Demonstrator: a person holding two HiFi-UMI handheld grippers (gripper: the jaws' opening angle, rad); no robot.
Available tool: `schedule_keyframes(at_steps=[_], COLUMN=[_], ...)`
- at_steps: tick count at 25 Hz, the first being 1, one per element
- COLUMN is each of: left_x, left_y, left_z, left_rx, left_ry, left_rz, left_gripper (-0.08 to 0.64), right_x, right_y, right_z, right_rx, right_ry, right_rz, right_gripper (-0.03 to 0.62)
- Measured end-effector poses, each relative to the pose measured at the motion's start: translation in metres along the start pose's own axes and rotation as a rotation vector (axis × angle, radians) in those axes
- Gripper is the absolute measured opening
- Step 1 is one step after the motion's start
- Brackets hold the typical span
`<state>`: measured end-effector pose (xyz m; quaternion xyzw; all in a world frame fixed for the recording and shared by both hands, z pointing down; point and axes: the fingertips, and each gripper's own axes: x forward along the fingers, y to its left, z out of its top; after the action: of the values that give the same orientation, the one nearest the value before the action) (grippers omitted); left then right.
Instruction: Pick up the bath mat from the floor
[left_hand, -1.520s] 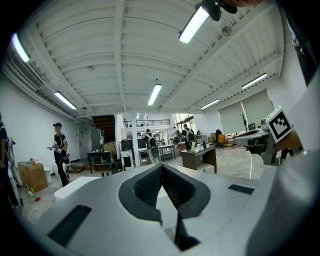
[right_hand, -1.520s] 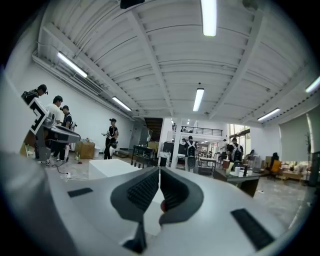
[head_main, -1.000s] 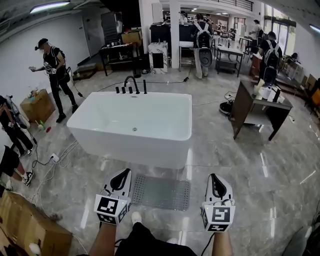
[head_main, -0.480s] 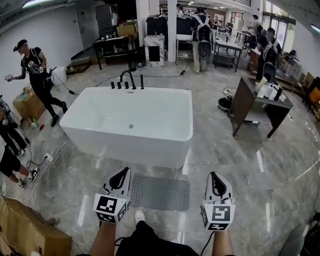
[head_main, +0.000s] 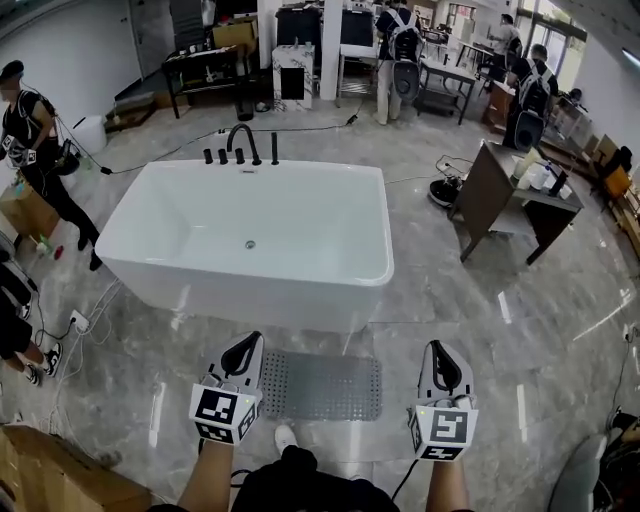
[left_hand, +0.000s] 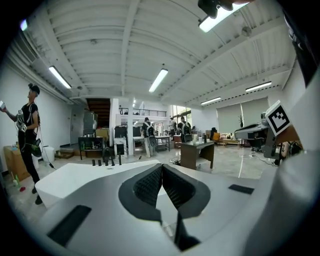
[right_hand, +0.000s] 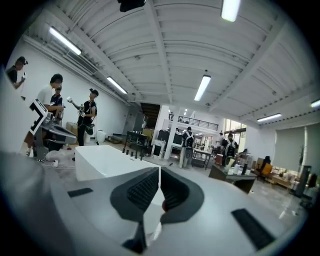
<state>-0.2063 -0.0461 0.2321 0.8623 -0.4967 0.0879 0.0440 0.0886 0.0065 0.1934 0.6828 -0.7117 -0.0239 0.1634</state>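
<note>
A: Where is the bath mat to be found?

B: The grey, perforated bath mat (head_main: 322, 385) is laid flat on the marble floor (head_main: 500, 340), just on the near side of the white bathtub (head_main: 250, 240). Its far edge is set close to the tub's near wall. In the head view it is seen between the two grippers and is touched by neither.

A: And how are the grippers placed?

B: The left gripper (head_main: 242, 348) is held just left of the mat's left edge. The right gripper (head_main: 440, 355) is held to the right of the mat, in front of bare floor. Both are pointed away, toward the tub. In the gripper views the room and the ceiling are shown rather than the floor.

A: What can be said of the jaws?

B: In each gripper view the ribbed pads are seen pressed together at their tips, and nothing is caught between them — both tools are closed and empty.

A: What else is seen around the tub?

B: Black faucet fittings (head_main: 240, 150) are mounted on the far rim. A dark desk (head_main: 505, 190) is stood to the right of the tub, and a cardboard box (head_main: 50, 480) is seen at the near left. A person in black (head_main: 30, 120) is seen at the far left. A white shoe (head_main: 285, 437) is planted just on the near side of the mat.
</note>
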Motion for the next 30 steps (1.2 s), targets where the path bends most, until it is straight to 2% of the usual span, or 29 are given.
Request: schedule_keyframes(at_steps=[4, 8, 13, 21, 30], left_x=[0.016, 0.029, 0.046, 0.064, 0.079], left_y=[0.030, 0.040, 0.029, 0.002, -0.003], left_z=[-0.008, -0.016, -0.017, 0.003, -0.014], left_rx=[-0.010, -0.017, -0.007, 0.032, 0.033], left_ry=[0.016, 0.032, 0.046, 0.057, 0.108], left_rz=[-0.032, -0.044, -0.043, 0.024, 0.047], left_gripper=[0.009, 0.009, 0.009, 0.009, 0.009], right_x=[0.014, 0.023, 0.036, 0.056, 0.073], right_y=[0.006, 0.003, -0.012, -0.062, -0.074], right_z=[0.000, -0.010, -0.023, -0.034, -0.061], right_rx=[-0.007, 0.003, 0.011, 0.042, 0.039], right_ry=[0.038, 0.065, 0.080, 0.058, 0.100], right_rz=[-0.057, -0.081, -0.065, -0.013, 0.024], right_gripper=[0.023, 0.023, 0.023, 0.023, 0.023])
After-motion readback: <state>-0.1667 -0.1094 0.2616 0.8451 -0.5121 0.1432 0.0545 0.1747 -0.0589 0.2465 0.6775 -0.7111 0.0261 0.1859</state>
